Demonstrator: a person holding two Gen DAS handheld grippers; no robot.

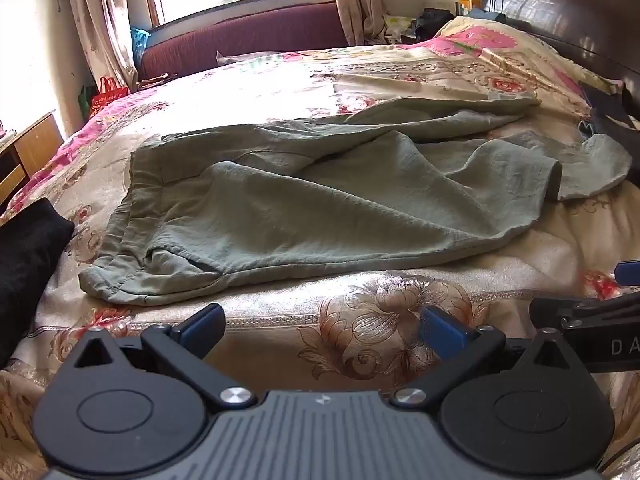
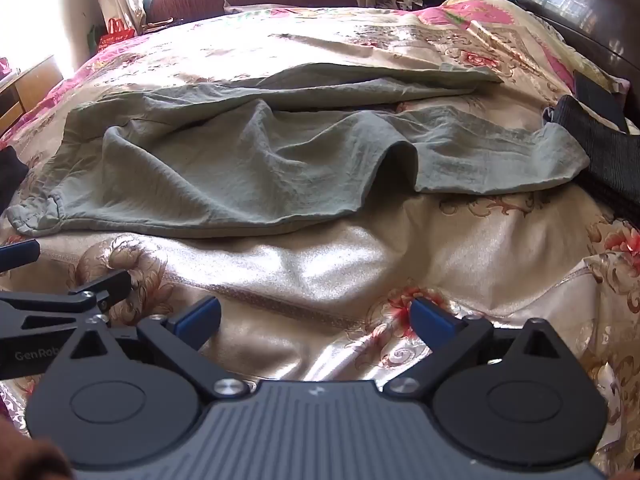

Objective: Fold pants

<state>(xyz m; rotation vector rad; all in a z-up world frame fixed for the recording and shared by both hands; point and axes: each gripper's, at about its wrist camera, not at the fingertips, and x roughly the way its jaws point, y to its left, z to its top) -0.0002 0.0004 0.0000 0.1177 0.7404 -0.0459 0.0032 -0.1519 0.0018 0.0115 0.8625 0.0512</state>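
Observation:
Grey-green pants (image 1: 320,200) lie crumpled across the floral bedspread (image 1: 380,320), waistband at the left, legs running to the right. They also show in the right wrist view (image 2: 248,160). My left gripper (image 1: 320,326) is open and empty, hovering over the bedspread just short of the pants' near edge. My right gripper (image 2: 316,316) is open and empty, a little further back from the pants, near their leg side. Each gripper shows at the edge of the other's view.
A dark garment (image 2: 600,152) lies by the leg ends at the right. A black cloth (image 1: 24,264) sits at the left bed edge. A dark headboard (image 1: 568,4) stands at the right, a maroon sofa (image 1: 248,36) under the window, a wooden cabinet (image 1: 28,152) at the left.

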